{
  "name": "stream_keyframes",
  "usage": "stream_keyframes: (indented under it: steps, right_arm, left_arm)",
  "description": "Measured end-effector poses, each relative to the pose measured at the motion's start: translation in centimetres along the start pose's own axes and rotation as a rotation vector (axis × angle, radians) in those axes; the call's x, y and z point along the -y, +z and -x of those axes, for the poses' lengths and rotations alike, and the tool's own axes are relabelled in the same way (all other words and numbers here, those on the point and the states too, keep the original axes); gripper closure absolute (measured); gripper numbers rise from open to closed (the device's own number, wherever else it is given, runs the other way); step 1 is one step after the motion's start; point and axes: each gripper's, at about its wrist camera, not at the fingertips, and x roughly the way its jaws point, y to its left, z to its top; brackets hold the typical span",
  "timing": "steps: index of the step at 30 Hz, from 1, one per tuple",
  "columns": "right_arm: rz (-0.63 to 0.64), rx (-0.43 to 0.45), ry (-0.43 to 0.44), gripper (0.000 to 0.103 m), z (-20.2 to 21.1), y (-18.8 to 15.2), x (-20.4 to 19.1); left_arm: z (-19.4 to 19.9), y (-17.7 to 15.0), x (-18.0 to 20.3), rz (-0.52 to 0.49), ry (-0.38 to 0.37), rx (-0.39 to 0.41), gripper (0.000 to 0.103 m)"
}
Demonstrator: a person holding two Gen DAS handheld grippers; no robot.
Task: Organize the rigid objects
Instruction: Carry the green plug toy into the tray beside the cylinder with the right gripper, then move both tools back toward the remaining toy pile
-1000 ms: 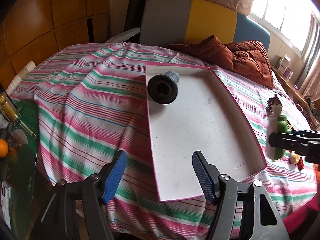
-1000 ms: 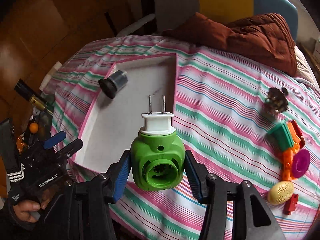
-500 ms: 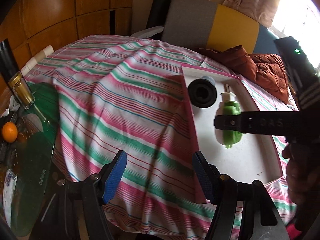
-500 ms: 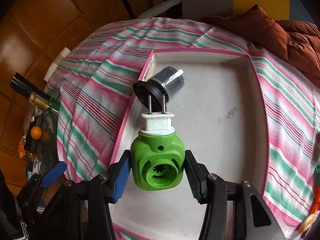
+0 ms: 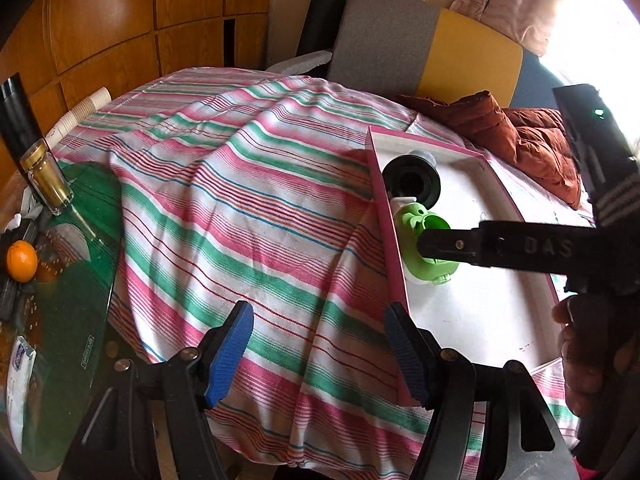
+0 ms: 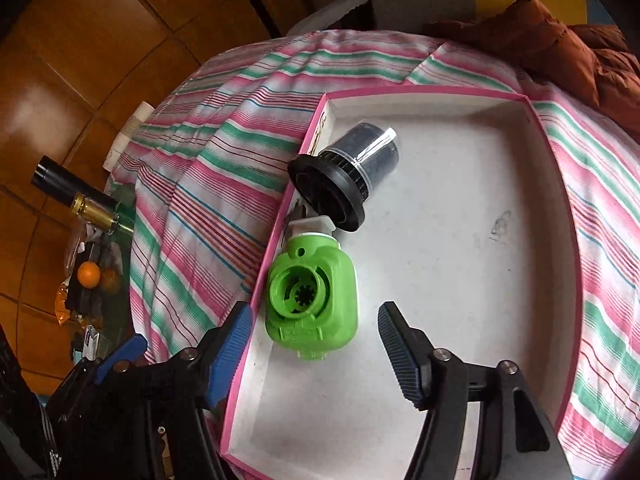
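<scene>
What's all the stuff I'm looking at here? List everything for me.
tray: one, white with pink rim, on the striped cloth.
green plug-in device: one, lying in the tray by its left wall.
black-capped container: one, on its side in the tray, just beyond the green device.
striped cloth: one, pink, green and white, over the table.
rust-brown jacket: one, at the far edge.
orange: one, on the green glass surface.
gold-lidded jar: one, near the orange.
left gripper: open, empty.
right gripper: opening, device between its jaws, untouched.
</scene>
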Motion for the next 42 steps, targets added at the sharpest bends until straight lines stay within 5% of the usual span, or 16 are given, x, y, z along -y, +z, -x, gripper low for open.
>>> stream_keyframes:
  steps: [22,42]
  right_arm:
    - [0.101,0.254,-0.261,0.018,6.9,-4.0,0.3]
    - [0.033,0.34,-0.375,0.018,12.8,-5.9,6.4]
  left_arm:
    - [1.9,-0.3,1.8,-0.059,-0.007,0.032,0.031]
    - [2.7,-0.6,4.5,-0.152,-0.019,0.05,0.031]
